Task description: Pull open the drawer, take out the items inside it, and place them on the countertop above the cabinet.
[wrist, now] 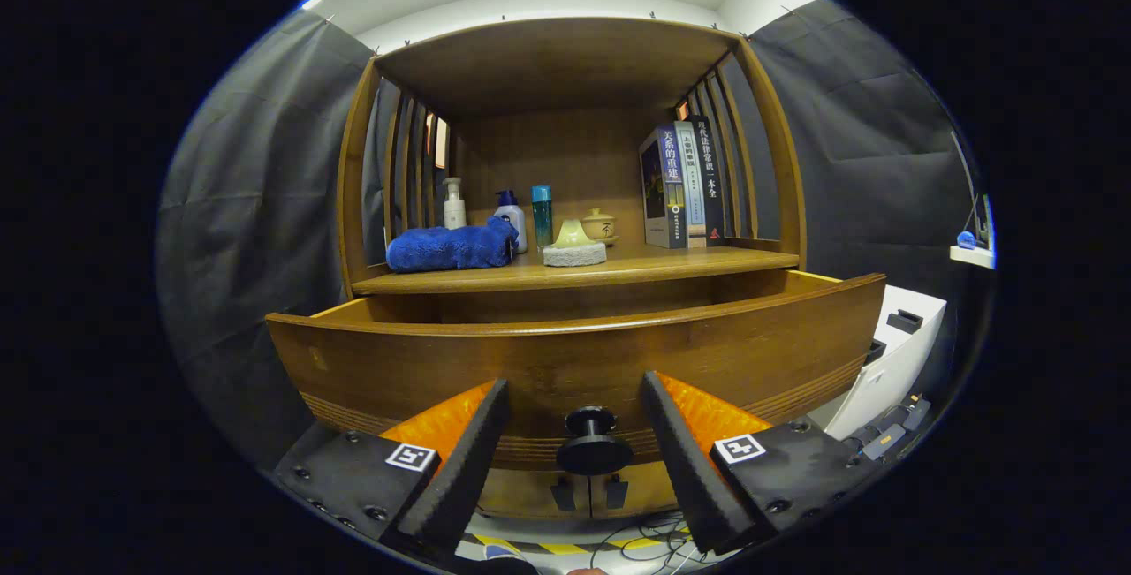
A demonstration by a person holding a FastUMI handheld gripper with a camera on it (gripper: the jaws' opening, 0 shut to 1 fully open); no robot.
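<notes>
A wooden cabinet stands ahead with its drawer (574, 354) pulled out toward me. The drawer's round dark knob (592, 438) sits between my fingers, which stand apart on either side without touching it; my gripper (576, 388) is open. The drawer's inside is hidden behind its tall front panel. On the countertop (636, 268) above the drawer lie a folded blue towel (451, 246) at the left and a pale sponge (574, 248) in the middle.
Behind the towel and sponge stand a white pump bottle (453, 202), a blue-capped bottle (511, 217), a teal tube (542, 215) and a small lidded jar (598, 225). Books (682, 185) lean at the right. A white box (892, 354) and cables (645, 540) lie on the floor.
</notes>
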